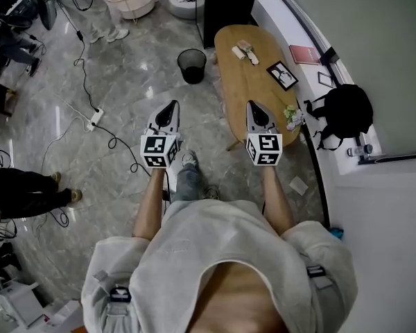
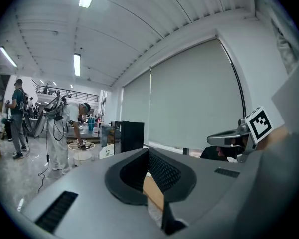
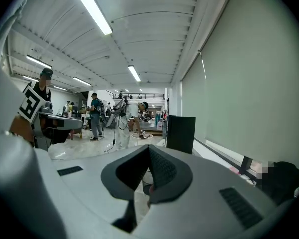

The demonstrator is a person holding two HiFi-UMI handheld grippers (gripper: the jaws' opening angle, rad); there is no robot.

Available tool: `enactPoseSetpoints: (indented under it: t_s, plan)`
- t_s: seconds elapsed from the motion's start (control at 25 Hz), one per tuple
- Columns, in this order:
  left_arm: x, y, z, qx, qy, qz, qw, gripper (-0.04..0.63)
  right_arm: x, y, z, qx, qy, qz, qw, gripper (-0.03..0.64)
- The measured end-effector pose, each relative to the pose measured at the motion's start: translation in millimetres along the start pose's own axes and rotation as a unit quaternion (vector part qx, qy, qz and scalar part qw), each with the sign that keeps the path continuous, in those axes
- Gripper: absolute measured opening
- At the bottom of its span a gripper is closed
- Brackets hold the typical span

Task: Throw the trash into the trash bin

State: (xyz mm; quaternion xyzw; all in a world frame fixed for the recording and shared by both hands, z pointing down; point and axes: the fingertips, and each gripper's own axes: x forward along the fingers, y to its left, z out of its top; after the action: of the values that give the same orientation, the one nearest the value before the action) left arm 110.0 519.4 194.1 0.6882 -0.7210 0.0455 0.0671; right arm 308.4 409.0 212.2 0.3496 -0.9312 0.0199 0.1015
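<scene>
Marble floor, open workshop; oval wooden bench [image 1: 253, 92] along window wall. Trash [image 1: 244, 50] lies at far end of bench, black trash bin [image 1: 192, 66] on floor just beside that end. Left hand-held gripper [image 1: 172, 105] and right hand-held gripper [image 1: 252, 105]: jaws together, empty, well short of trash. Risks: unopened jaws shove trash off bench; light wrappers slip mid-carry, miss bin; picture frame [image 1: 282, 75] gets knocked.

Bin [image 1: 192, 65] on floor [image 1: 125, 82] just left of worktop [image 1: 249, 89] far end, trash [image 1: 245, 50] and frame [image 1: 282, 75] on worktop, bag [image 1: 347, 109] right of it, left hand-held gripper [image 1: 170, 107] nearer than bin, right hand-held gripper [image 1: 254, 108] at worktop's near end.
</scene>
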Motion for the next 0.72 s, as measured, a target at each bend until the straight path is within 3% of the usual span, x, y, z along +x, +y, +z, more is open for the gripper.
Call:
enactPoseSetpoints:
  t_s: [0.32, 0.72]
  plan:
    - [70.9, 30.9, 1.6, -0.008, -0.009, -0.016, 0.9998, 0.017, 61.8, -24.5, 4.0, 0.004, 0.001, -0.008, 1.0, 0.028]
    - [182.9, 115.3, 29.8, -0.014, -0.013, -0.036, 0.9992, 0.017, 188.6, -51.5, 41.6, -0.006, 0.01, -0.028, 1.0, 0.028]
